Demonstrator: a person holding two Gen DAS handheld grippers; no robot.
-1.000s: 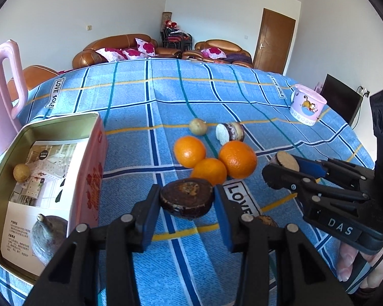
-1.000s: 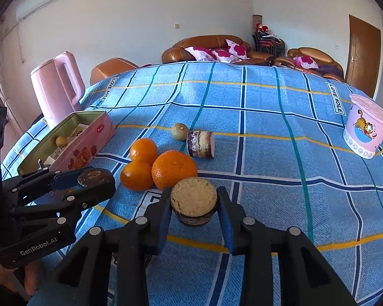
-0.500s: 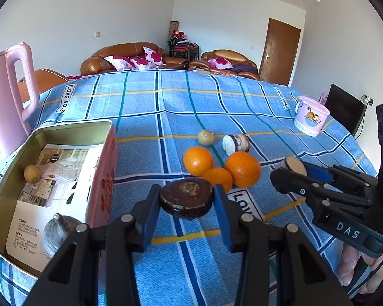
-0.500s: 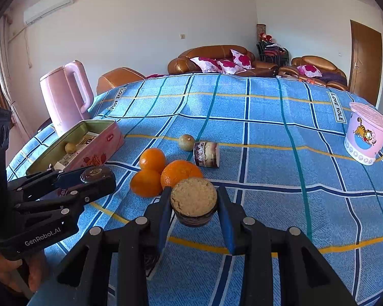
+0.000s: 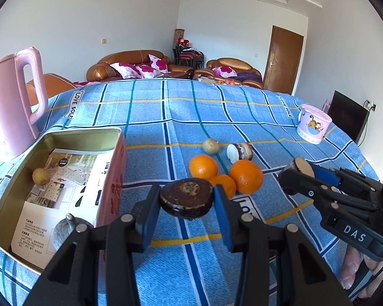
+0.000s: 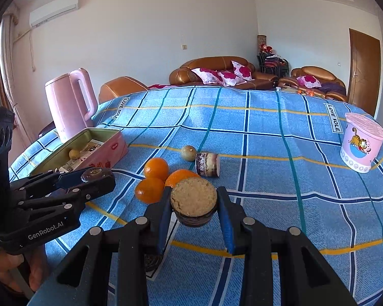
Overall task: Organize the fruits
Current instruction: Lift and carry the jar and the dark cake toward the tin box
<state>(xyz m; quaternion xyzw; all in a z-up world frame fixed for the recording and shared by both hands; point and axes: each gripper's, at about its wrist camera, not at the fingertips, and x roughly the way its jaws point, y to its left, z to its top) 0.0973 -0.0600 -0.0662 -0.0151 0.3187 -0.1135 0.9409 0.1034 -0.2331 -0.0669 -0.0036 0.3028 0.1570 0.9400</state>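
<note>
My left gripper [image 5: 186,204] is shut on a dark brown fruit half [image 5: 187,195], held above the blue checked cloth. My right gripper [image 6: 194,207] is shut on a dark-skinned fruit half with a tan cut face [image 6: 193,199]. Three oranges [image 5: 245,176] lie together just beyond both grippers. Behind them sit a small tan round fruit [image 5: 211,146] and a cut piece [image 5: 239,151] on its side. The open tin box [image 5: 112,160] at the left holds a small tan fruit [image 5: 40,176] and a grey-purple fruit [image 5: 63,232]. Each gripper shows in the other's view: the right gripper [image 5: 297,172], the left gripper [image 6: 95,176].
A pink kettle [image 5: 11,107] stands behind the tin at the far left. A pink cartoon cup [image 6: 361,142] stands at the right of the cloth. Another dark fruit piece [image 6: 152,262] lies under my right gripper. A hand [image 6: 10,267] holds the left gripper's handle.
Both wrist views have tipped upward a little, so the oranges and tin sit lower and more of the room shows. Both fruit halves stay gripped.
</note>
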